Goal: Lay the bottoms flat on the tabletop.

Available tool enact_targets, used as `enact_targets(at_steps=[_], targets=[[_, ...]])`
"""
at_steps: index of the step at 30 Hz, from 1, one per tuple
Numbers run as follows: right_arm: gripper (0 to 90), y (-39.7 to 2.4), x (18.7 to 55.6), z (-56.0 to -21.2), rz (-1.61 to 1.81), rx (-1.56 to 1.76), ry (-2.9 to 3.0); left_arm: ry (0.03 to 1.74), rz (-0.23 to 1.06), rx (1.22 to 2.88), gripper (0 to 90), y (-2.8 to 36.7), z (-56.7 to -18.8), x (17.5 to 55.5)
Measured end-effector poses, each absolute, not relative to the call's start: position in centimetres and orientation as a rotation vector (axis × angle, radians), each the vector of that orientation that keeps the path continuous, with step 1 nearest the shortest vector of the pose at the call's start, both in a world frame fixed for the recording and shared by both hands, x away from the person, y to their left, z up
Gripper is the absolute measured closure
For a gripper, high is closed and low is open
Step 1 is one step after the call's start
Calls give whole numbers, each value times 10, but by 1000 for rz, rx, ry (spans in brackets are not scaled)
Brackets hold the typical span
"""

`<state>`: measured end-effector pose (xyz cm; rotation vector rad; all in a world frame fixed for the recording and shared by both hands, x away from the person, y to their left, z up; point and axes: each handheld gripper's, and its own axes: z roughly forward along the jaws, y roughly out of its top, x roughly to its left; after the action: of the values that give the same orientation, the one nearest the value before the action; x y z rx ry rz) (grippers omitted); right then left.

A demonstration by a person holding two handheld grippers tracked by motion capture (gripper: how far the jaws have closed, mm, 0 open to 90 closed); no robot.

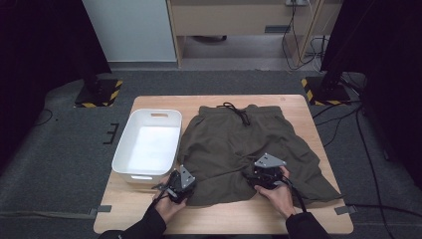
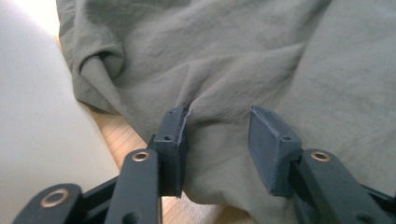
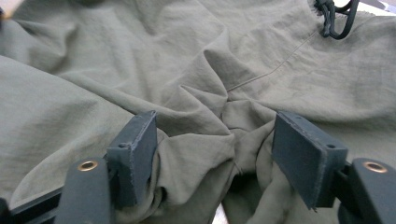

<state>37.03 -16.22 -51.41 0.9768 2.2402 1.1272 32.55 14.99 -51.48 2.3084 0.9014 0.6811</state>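
We saw a pair of olive shorts (image 1: 244,149) lying spread on the wooden table (image 1: 293,107), waistband and black drawstring (image 1: 239,113) toward the far edge, legs toward the person. Just beside them, at the left, stood a white plastic bin (image 1: 148,144); the shorts' left edge appeared to touch its wall, though from above we could not be sure.

The left gripper (image 1: 180,185) sat at the near left hem of the shorts. In the left gripper view its pads (image 2: 175,135) stood partly apart with a ridge of cloth between them, the cloth touching one pad but not pinched.

The right gripper (image 1: 266,174) rested on the middle of the shorts, near the crotch. In the right gripper view its pads (image 3: 135,149) stood wide, a bunched fold of fabric lying loose between them, gripped by neither.
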Motion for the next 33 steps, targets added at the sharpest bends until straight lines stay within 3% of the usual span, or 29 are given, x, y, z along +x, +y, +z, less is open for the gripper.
enact_targets(at_steps=[11, 17, 22, 26, 33], targets=[[209, -162, 347, -524, 1089, 948, 2336, 900, 658, 2400, 444, 167, -513, 295], [201, -173, 345, -504, 1244, 968, 2257, 934, 588, 2355, 418, 181, -507, 285], [189, -208, 343, -481, 1274, 1020, 2126, 868, 628, 2213, 415, 164, -486, 281], [185, -237, 344, -485, 1214, 1103, 2063, 852, 585, 2135, 411, 139, -480, 290], [186, -263, 351, -508, 1079, 1225, 2105, 898, 506, 2200, 401, 100, -505, 321]])
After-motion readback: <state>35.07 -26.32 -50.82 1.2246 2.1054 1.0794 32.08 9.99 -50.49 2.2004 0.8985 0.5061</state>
